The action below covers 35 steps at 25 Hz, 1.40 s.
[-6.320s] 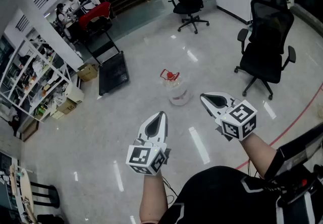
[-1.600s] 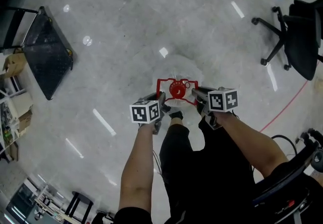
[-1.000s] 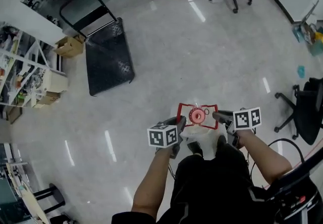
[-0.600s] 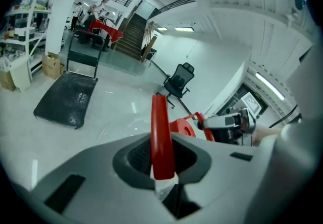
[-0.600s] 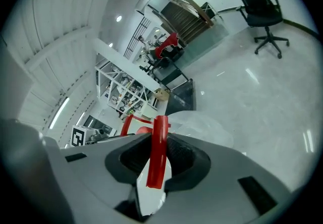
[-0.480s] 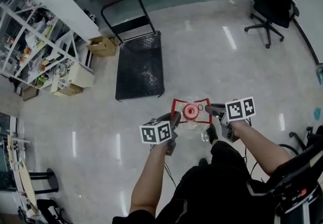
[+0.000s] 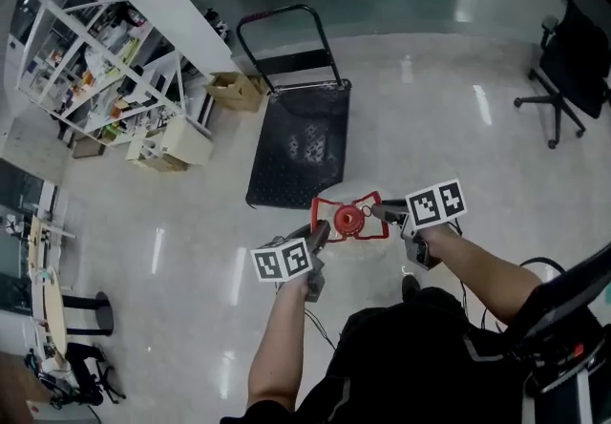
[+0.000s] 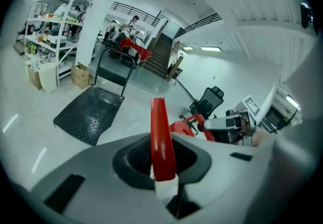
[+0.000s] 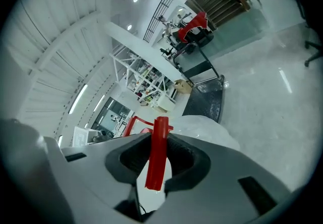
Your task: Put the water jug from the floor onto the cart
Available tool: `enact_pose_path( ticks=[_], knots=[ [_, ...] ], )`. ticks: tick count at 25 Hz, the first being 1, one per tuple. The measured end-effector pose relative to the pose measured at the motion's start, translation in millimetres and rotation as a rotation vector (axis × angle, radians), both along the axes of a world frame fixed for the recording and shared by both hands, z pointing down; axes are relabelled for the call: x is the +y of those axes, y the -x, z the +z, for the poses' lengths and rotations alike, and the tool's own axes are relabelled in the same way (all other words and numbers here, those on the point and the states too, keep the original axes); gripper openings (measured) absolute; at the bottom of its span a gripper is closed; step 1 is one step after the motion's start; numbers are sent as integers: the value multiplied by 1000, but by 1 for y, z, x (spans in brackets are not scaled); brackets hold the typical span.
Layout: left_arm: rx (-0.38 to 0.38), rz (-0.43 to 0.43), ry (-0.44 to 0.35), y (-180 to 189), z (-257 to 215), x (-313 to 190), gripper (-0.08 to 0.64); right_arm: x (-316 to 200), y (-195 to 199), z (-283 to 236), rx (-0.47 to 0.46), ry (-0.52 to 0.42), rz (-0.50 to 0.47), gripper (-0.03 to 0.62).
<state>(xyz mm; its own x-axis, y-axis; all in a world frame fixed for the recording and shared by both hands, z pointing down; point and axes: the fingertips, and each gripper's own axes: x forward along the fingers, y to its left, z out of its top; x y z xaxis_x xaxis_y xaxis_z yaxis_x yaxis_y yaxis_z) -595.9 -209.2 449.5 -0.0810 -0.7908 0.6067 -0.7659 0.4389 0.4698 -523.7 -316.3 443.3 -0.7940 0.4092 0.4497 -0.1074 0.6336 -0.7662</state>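
The clear, round-bodied plastic water jug (image 7: 348, 222) with a red screw cap (image 7: 347, 219) hangs between the two grippers, just short of the near edge of the black, perforated flat-deck cart (image 7: 301, 150). It looks carried clear of the pale polished floor (image 7: 458, 126).

The left gripper (image 7: 318, 233) has its fingers (image 8: 96, 172) clenched on one side strip of the jug's thin red plastic handle frame (image 8: 161, 137). The right gripper (image 7: 382, 214) grasps the opposite strip, which stands squeezed between its pads in the right gripper view.

Whether the jug is full cannot be told, since its walls are see-through. A jug this large is probably heavy if it holds water, and the contents would slosh and tug on the holds. The smooth, bulging body offers narrow fingers nothing to bite, so the red frame is the sensible place to take it. One hold on each side shares the load and keeps the neck upright.

The frame is thin and may flex or slide through the pads, so I judge an even, level carry over to the cart deck safest.
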Motion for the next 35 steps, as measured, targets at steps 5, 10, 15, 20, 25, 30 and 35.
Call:
enact_pose_path(
  ticks=[5, 10, 15, 20, 25, 30, 35],
  knots=[
    [-8, -108, -19, 60, -9, -23, 44, -28, 71, -14, -25, -8, -71, 91],
    [6, -145, -46, 131, -11, -36, 43, -46, 147, -20, -36, -2, -89, 91],
    [16, -152, -52, 202, -1, -53, 44, -61, 223, -10, -8, -8, -80, 91],
    [28, -137, -66, 272, -15, -52, 44, -62, 294, -20, 11, -9, -81, 91],
    [16, -168, -48, 349, -21, -54, 44, -63, 376, -25, 21, -25, -122, 91],
    [12, -234, -37, 432, -14, -56, 44, -68, 463, -16, 16, -8, -193, 91],
    [37, -320, -18, 501, 3, -64, 44, -79, 546, -2, 18, -11, -278, 91]
  ],
)
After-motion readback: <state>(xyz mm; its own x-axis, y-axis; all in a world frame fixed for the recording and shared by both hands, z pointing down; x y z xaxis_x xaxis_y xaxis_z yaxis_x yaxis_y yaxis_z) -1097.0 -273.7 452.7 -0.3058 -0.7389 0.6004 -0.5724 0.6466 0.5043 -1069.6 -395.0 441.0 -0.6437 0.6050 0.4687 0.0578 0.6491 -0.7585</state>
